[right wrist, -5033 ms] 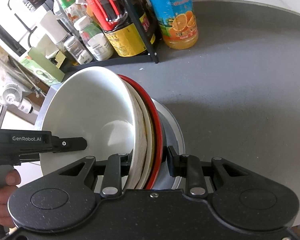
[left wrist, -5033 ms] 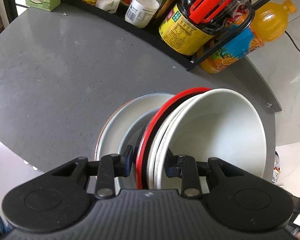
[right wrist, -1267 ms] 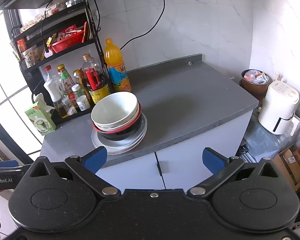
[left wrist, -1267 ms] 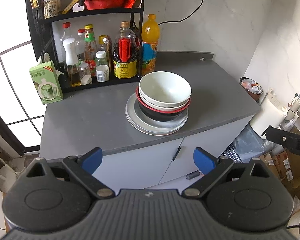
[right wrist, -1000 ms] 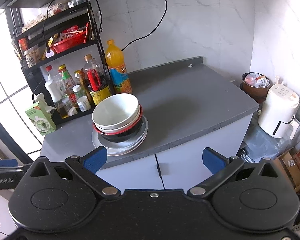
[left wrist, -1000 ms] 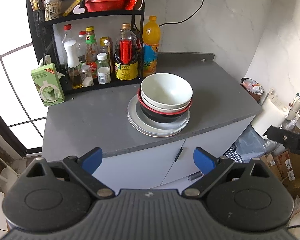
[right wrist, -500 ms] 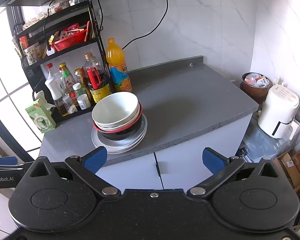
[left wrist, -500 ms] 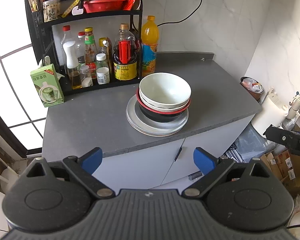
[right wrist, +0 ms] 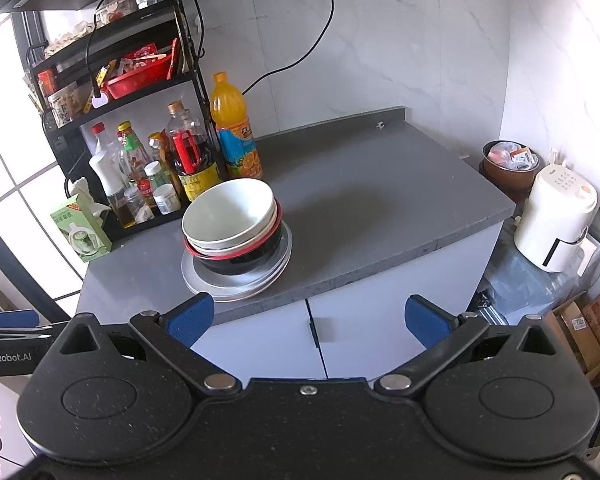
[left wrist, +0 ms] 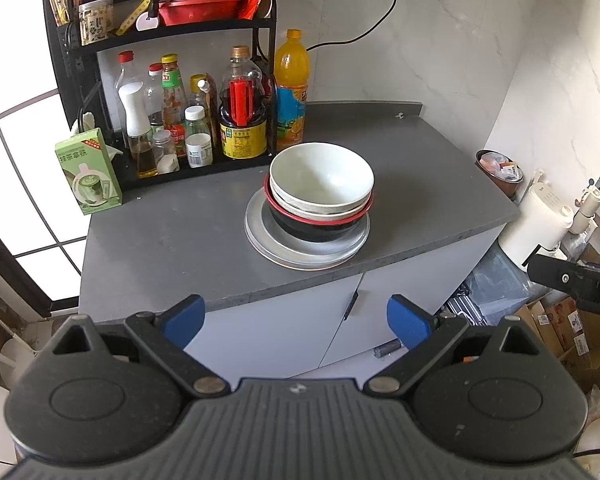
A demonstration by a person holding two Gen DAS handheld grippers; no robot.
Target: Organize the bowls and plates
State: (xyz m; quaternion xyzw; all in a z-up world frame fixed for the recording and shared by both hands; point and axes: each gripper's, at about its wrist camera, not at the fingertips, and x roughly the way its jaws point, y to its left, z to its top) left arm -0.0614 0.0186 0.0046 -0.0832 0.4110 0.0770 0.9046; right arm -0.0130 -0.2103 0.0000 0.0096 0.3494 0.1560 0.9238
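Stack: white ceramic bowl nested on round grey plates, compact on grey table.
Claws: left claw, right claw both wide, empty, well apart from the stack.

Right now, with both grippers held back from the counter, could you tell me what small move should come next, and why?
Probably none beyond keeping both grippers clear. The bowls already sit nested on the plates, all in one stack on the counter. The left gripper and right gripper have open, empty jaws, well short of the stack. I see no loose dish left to gather.
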